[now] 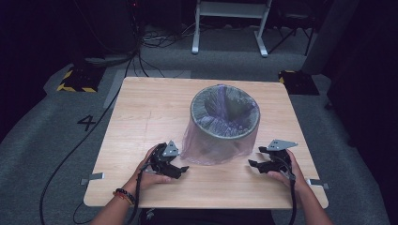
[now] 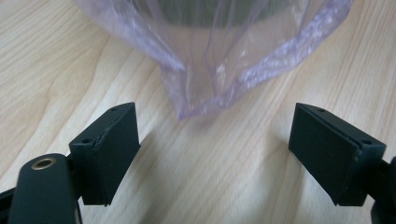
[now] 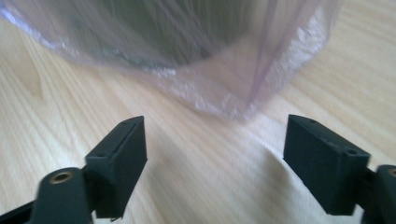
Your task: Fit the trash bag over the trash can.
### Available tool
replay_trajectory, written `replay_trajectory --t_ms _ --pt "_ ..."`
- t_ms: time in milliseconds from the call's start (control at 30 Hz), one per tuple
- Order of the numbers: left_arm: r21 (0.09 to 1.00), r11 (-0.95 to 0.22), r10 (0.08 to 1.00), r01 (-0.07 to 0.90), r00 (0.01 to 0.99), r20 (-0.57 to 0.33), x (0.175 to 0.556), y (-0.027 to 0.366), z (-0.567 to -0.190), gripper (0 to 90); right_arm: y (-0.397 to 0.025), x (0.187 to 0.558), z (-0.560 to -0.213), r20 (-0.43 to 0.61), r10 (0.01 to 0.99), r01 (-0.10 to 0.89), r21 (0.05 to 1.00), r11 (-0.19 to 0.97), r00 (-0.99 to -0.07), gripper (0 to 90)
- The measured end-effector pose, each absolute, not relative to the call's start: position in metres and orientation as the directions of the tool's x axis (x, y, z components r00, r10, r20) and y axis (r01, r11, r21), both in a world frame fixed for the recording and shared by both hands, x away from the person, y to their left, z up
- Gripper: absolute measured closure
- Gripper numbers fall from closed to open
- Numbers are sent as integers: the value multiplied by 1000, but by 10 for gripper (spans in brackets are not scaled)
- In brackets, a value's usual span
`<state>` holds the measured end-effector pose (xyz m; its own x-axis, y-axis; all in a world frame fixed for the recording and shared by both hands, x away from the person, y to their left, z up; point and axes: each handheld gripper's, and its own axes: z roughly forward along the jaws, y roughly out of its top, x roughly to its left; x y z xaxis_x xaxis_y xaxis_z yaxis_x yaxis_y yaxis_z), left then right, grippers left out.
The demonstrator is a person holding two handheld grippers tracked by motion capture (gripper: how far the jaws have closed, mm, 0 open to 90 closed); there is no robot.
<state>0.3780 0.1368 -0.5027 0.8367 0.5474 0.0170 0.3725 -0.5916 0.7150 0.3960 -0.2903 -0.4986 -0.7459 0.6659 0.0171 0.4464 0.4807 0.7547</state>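
A: Ok so, quick read pls. Where's the bag (image 1: 206, 145) rel. to the grippers?

B: Sits mid-table, draped over a bin (image 1: 225, 112) w/ the hem pooled down on the table (image 1: 141, 108). Left gripper (image 1: 174, 169) just beside the hem at its near-left corner, right gripper (image 1: 257, 166) near the near-right side, a bit more gap. Both aimed inward at the bag from opposite sides.

A: Jaws?

B: Both spread wide, nothing held. In left gripper view, hem (image 2: 205, 105) hangs straight ahead, roughly centered between the pads (image 2: 119, 149), not touching yet. In right gripper view, bag corner (image 3: 238, 105) also ahead, slightly toward the far pad (image 3: 322, 158), still apart.

A: Which one closer?

B: Left, prob. Hem lip pokes out toward it as a loose fold, easy pinch. Right needs a bit more fwd travel.

A: Axis?

B: Bin upright, bag skirt running vertical down its wall, hem edge lying along the tabletop. So prob. a low, forward approach, then close on film only, not the bin wall.

A: Anything blocking?

B: Nope, bare wood between jaws and hem. Only worry: film thin and slack, could slip or bunch; pinching too deep might catch the bin. Cables and stands off-table on the floor, no issue.
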Motion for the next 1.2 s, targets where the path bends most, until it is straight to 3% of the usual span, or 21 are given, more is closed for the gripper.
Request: replay_trajectory --t_ms 433,600,1200 --pt "711 -562 600 423 800 -2 365 161 -504 147 -316 386 -489 22 685 425 799 426 -728 200" --pt "693 -557 631 459 775 -6 370 158 -505 42 -322 384 -481 10 722 420 818 392 -692 160" --pt "685 -569 617 456 787 -11 374 157 -505 12 -308 385 -447 -43 712 320 873 369 -701 160"
